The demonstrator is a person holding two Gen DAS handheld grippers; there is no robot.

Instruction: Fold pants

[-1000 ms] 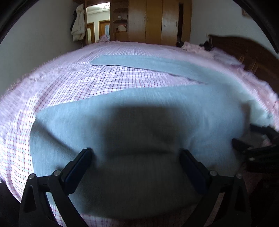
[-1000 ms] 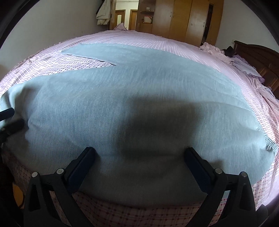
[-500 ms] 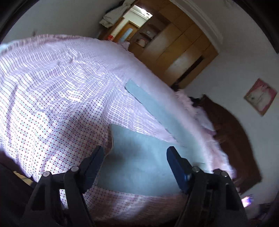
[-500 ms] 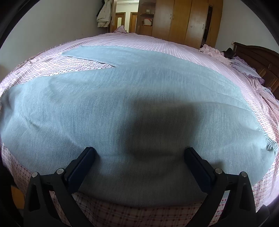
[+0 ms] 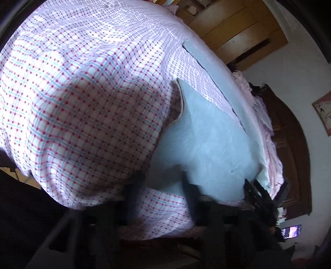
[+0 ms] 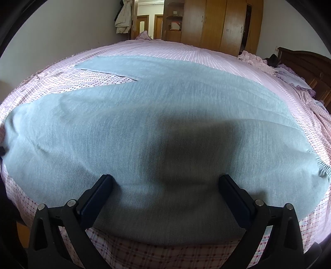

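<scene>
Light blue-grey pants (image 6: 165,103) lie spread flat on the bed, legs running away to the far left. My right gripper (image 6: 165,186) is open and hovers low over the near part of the pants with nothing gripped. In the tilted, blurred left wrist view, my left gripper (image 5: 163,182) is at the near edge of one pant leg (image 5: 206,144). Its jaws are closing with the fabric edge between them, and a gap still shows. The other leg (image 5: 206,62) stretches behind. The right gripper (image 5: 256,192) shows dark at the pants' far end.
A pink checked sheet (image 5: 82,103) covers the bed and drops off at its near edge. A dark wooden headboard (image 5: 289,155) stands on the right, a wooden wardrobe (image 6: 217,24) at the back. A lit phone (image 5: 291,230) lies low right. A coat (image 6: 124,18) hangs by the door.
My left gripper swung sideways along the bed edge and rolled, ending at the pant leg's edge, and its jaws narrowed from wide open. The right gripper stayed still.
</scene>
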